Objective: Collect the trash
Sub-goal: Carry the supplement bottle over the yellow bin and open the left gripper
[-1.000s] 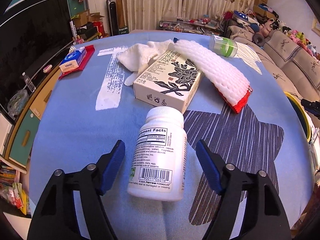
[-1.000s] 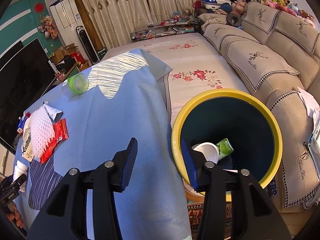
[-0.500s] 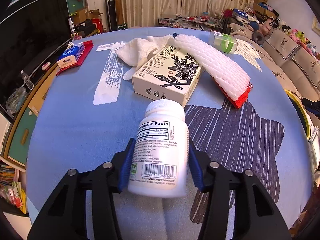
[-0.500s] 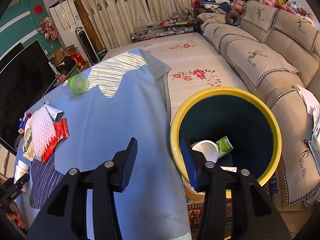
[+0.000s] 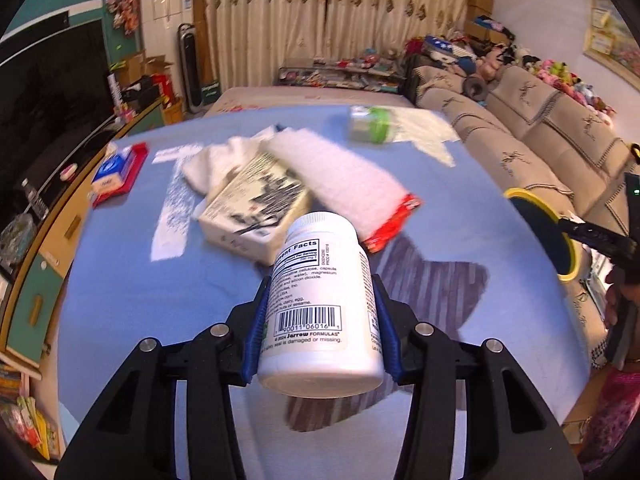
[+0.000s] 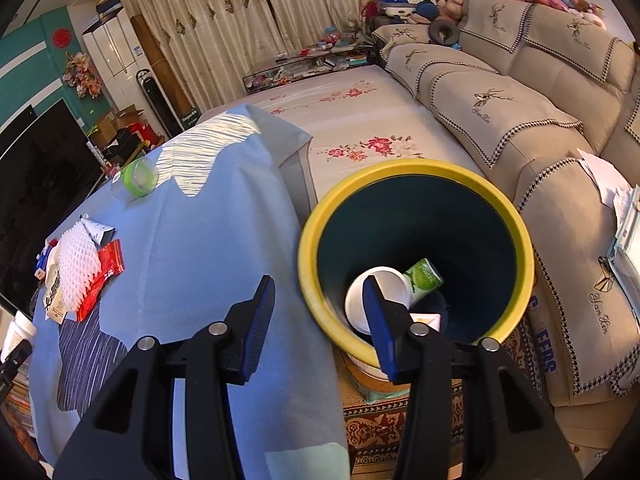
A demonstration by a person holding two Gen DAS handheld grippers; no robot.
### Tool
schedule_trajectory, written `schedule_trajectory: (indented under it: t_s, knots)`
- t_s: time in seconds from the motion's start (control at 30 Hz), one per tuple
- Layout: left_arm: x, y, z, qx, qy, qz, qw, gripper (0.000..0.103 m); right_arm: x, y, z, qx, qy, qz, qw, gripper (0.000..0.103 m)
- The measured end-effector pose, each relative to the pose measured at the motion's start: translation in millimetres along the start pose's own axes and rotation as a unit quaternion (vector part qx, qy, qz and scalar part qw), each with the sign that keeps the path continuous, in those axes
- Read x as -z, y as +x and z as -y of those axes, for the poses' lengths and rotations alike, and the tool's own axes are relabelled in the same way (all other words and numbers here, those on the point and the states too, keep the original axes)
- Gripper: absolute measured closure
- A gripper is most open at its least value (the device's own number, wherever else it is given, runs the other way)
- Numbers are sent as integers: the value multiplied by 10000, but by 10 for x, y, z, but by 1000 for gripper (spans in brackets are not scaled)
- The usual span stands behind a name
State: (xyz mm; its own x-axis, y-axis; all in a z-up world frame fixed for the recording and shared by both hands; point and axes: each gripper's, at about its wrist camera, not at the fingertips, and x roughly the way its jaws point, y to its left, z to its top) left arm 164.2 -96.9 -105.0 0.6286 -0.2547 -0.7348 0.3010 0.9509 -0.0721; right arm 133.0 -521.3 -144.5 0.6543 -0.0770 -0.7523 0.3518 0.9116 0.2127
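Pinching the rigid, slick supplement bottle (image 5: 320,304) mid-label, your left gripper (image 5: 320,320) risked slippage; your right gripper (image 6: 320,320) stood spread, empty.

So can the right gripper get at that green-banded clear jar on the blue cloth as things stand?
Probably yes. The right gripper is open and holds nothing, and the jar lies apart from the other litter, with bare blue cloth between them. It is a long way off, though.
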Motion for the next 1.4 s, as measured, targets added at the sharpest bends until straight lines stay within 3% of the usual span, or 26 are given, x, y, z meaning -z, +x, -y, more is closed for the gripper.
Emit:
schedule_trajectory:
  t_s: [0.4, 0.77, 1.07, 1.33, 1.4]
  knots:
    - [-399, 75, 1108, 831, 845, 157, 9928, 56, 54, -231, 492, 225, 299, 241, 9990, 59]
    - [-741, 807, 2632, 1765, 1834, -326, 9665, 56, 117, -317, 1106, 568, 736, 307, 9952, 59]
    - [-887, 1441, 3595, 1942, 2319, -718, 9504, 56, 214, -261, 1537, 681, 1106, 216, 9913, 59]
    - [-906, 1859, 3934, 1861, 2400, -908, 9484, 56, 253, -243, 1704, 703, 1252, 169, 9895, 59]
    - [-907, 1905, 3955, 1812, 2366, -898, 9503, 46, 252, -231, 1709, 684, 1258, 155, 9896, 59]
